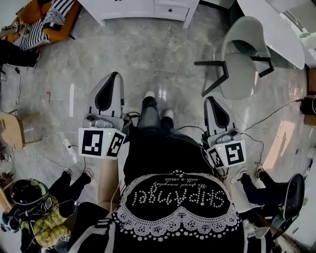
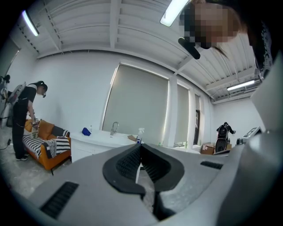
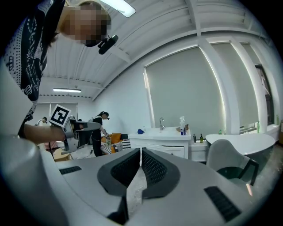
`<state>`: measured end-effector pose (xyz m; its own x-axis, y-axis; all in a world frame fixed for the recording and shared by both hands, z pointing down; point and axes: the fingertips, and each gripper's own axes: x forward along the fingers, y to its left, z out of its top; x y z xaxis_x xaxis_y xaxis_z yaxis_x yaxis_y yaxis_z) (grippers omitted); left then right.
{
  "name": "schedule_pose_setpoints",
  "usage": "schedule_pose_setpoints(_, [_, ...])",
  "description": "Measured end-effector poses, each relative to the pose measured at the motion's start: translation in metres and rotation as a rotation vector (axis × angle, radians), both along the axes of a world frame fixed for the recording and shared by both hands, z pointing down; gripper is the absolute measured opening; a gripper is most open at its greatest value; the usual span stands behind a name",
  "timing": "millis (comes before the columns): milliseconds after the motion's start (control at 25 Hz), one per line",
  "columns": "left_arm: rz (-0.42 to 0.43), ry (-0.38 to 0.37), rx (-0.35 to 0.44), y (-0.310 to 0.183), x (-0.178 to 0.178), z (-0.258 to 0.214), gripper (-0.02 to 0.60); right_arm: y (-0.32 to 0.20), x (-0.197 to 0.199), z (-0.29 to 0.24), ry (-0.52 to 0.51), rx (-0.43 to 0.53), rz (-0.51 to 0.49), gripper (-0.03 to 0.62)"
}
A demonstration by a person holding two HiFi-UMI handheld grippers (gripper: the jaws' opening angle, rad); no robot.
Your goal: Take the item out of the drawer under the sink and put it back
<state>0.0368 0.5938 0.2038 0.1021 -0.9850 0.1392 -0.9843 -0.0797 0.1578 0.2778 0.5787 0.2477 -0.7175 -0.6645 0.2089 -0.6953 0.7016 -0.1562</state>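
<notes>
The white sink cabinet [image 3: 164,142] stands across the room, with a faucet [image 3: 162,122] and a spray bottle [image 3: 181,125] on top. Its drawers [image 3: 172,151] are all closed, and no item from them shows. In the head view the cabinet [image 1: 148,9] lies at the top edge, well ahead of both grippers. My left gripper [image 1: 114,75] and right gripper [image 1: 209,100] are held out at waist height over the floor, jaws shut with nothing in them. In each gripper view the jaw tips meet: left gripper [image 2: 140,145], right gripper [image 3: 140,151].
A grey chair [image 1: 242,59] and a white table [image 1: 271,24] stand ahead on the right. An orange sofa [image 1: 47,20] with a striped throw is at the far left, with a person [image 2: 24,119] beside it. Cables trail across the marble floor [image 1: 163,54]. Bystanders' legs show on both sides.
</notes>
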Motion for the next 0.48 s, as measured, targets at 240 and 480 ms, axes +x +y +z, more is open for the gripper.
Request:
schedule_pose_setpoints(240, [0.045, 0.016, -0.020, -0.051, -0.043, 0.004, 0.005, -0.045, -0.040, 0.005, -0.007, -0.024, 0.055, 0.026])
schedule_pose_setpoints(480, [0.058, 0.018, -0.015, -0.098, -0.104, 0.004, 0.005, -0.084, -0.095, 0.010, 0.009, -0.017, 0.082, 0.026])
